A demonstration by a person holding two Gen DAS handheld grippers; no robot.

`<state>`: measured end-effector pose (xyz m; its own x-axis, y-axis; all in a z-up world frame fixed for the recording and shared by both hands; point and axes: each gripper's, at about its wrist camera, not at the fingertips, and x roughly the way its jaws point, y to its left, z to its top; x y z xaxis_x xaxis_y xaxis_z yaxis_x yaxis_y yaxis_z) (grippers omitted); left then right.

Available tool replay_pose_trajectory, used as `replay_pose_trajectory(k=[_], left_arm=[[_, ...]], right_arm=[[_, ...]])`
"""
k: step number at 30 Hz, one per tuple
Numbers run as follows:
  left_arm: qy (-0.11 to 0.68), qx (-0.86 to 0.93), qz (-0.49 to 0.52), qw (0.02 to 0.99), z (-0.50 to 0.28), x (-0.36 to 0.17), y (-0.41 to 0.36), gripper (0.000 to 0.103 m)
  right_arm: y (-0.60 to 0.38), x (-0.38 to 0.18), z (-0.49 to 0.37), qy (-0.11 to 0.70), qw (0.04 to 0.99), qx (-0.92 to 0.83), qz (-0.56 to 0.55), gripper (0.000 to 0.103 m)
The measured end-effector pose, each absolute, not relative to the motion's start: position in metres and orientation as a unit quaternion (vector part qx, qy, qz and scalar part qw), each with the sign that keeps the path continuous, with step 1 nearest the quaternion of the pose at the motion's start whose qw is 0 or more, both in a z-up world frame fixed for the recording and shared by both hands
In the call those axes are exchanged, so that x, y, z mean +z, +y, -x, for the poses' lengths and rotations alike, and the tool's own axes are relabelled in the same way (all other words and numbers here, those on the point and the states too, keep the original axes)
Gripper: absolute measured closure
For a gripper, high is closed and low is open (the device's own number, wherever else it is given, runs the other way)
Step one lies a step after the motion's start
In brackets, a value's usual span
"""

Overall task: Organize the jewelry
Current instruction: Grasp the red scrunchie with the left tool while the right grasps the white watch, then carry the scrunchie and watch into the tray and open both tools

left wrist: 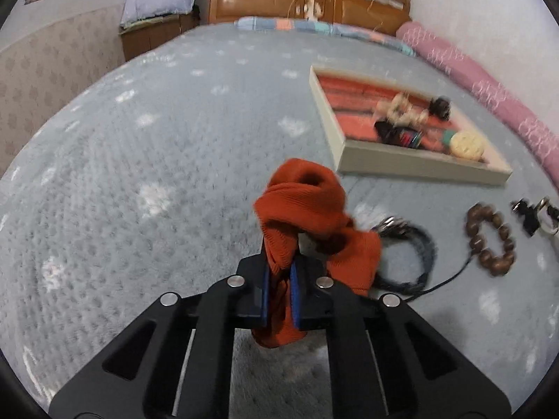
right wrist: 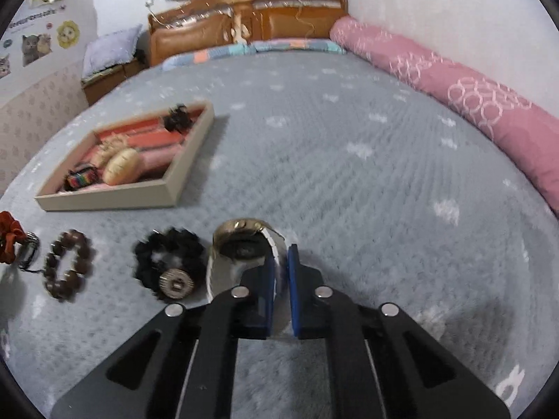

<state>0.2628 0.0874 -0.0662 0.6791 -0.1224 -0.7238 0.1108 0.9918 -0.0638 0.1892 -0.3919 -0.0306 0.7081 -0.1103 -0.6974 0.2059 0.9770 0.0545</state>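
Left wrist view shows the left gripper [left wrist: 279, 272] clamped on an orange scrunchie [left wrist: 307, 206] above the bed [left wrist: 139, 139]; a tray [left wrist: 412, 164] of jewelry lies toward the bed's far right; right gripper [right wrist: 281, 272] pinches a watch [right wrist: 244, 244] by its band, beside a black scrunchie [right wrist: 167, 262] and bead bracelet [right wrist: 68, 265].

Your right gripper [right wrist: 280, 272], bottom centre of the frame: 2 blue pads clamped on the band of a wristwatch [right wrist: 244, 244]. Left of it on the grey blanket [right wrist: 349, 174], in a row: black scrunchie [right wrist: 169, 265] with a metal disc, brown bead bracelet [right wrist: 68, 265], orange scrunchie [right wrist: 8, 235] at the left edge. Upper left: beige tray [right wrist: 115, 200] holding several small accessories, blurred.
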Motion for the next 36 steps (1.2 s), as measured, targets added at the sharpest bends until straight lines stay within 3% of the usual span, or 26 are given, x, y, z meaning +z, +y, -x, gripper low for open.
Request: replay_pose_trajectory(k=[7, 13, 22, 36], left_arm=[[0.319, -0.081, 0.000, 0.944, -0.238, 0.003, 0.071, 0.096], [0.294, -0.090, -0.006, 0.952, -0.233, 0.030, 0.060, 0.096], [0.282, -0.083, 0.005, 0.956, -0.249, 0.037, 0.040, 0.096], [0.291, -0.088, 0.002, 0.953, -0.353, 0.017, -0.021, 0.095]], right_arm=[[-0.379, 0.027, -0.172, 0.306, 0.947, -0.058, -0.078, 0.095], [-0.365, 0.059, -0.167, 0.278, 0.956, -0.053, -0.076, 0.095], [-0.341, 0.075, -0.192, 0.266, 0.960, -0.037, -0.083, 0.095], [-0.277, 0.063, -0.298, 0.281, 0.958, 0.006, -0.059, 0.095]])
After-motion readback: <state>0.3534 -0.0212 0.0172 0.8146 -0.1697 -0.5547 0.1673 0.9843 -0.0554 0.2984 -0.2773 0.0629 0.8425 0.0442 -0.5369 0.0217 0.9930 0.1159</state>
